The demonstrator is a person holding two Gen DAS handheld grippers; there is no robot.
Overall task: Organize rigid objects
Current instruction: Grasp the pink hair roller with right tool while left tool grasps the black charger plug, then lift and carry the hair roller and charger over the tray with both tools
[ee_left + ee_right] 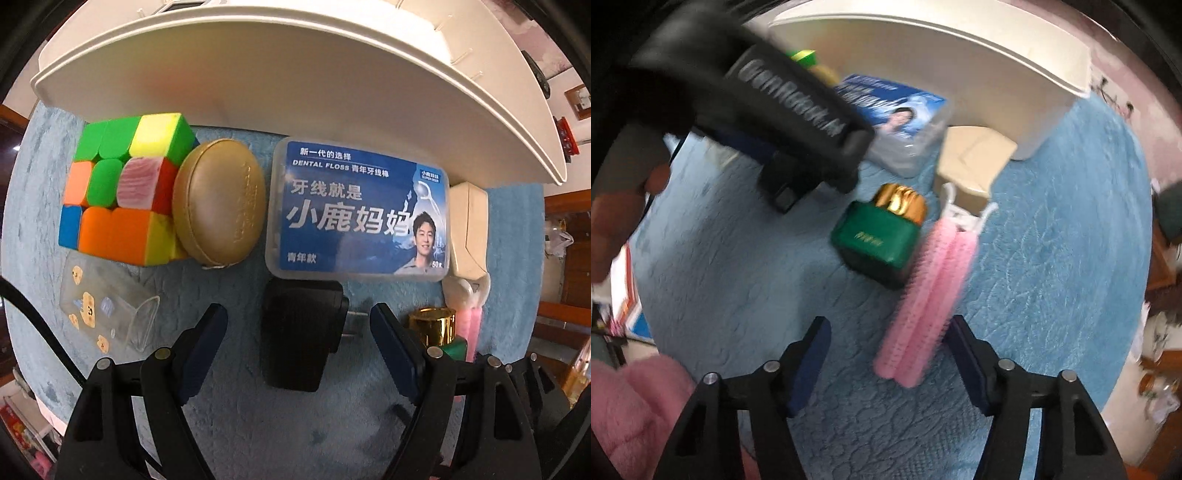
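Note:
My left gripper [299, 310] points down at a blue fluffy mat [229, 424]. It stands open around a black plug adapter [303, 332], with a gap on each side. Beyond it lie a colour cube [122, 188], a round gold case [218, 201] and a blue dental floss box [358, 210]. My right gripper [888, 323] is open over pink hair rollers [923, 306], which lie close to its right finger [964, 354]. A green bottle with a gold cap [882, 232] lies just beyond them.
A white tray [295, 74] stands at the mat's far edge, with a cream box [469, 229] beside it. A clear case with bear stickers [103, 314] lies at the near left. The right wrist view shows the left tool's black housing [783, 122], a hand [613, 221] and a pink sleeve [628, 406].

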